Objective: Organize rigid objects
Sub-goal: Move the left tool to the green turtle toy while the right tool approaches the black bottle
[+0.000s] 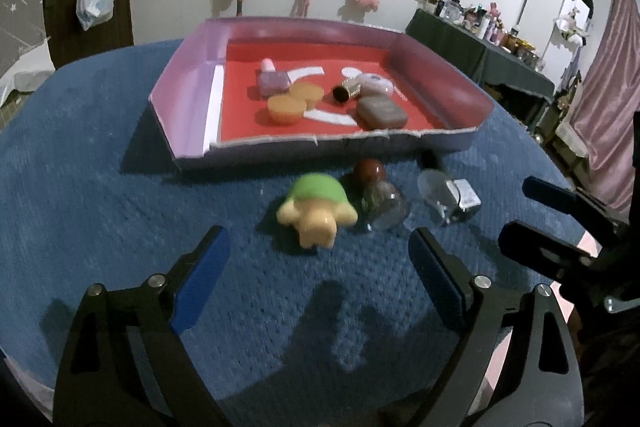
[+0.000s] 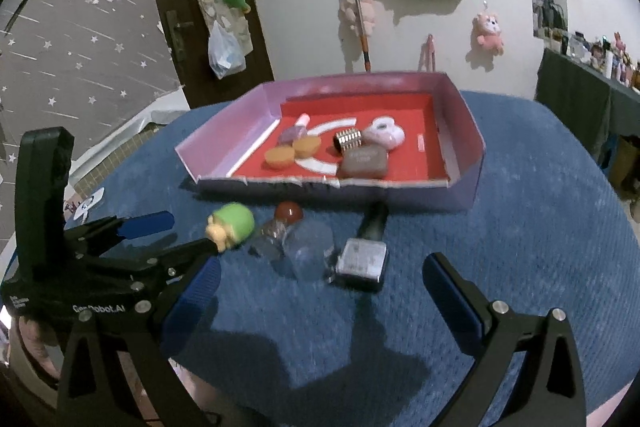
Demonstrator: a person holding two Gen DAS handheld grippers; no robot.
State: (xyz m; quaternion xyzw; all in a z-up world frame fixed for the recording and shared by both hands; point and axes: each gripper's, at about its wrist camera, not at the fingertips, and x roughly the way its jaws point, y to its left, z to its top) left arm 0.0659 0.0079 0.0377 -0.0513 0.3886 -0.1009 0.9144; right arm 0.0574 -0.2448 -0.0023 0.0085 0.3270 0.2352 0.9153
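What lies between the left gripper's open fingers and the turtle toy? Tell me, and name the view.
Only bare blue cloth lies between the left gripper and the turtle toy, as the left wrist view shows.

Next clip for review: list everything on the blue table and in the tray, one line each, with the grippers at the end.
tray: 1, lilac walls, red floor, far side of the blue tablecloth
nail polish bottle: 1, purple, tray, far left
small cups: 2, orange, tray, side by side
ribbed cylinder: 1, silver, tray centre
round case: 1, pale pink, behind the cylinder
rounded box: 1, brown, tray front
turtle toy: 1, green and yellow, cloth before the tray
red-capped bottle: 1, clear, lying beside the turtle
square bottle: 1, clear, dark cap, lying rightmost
left gripper: black, blue pads, jaws open, empty
right gripper: same, open, empty
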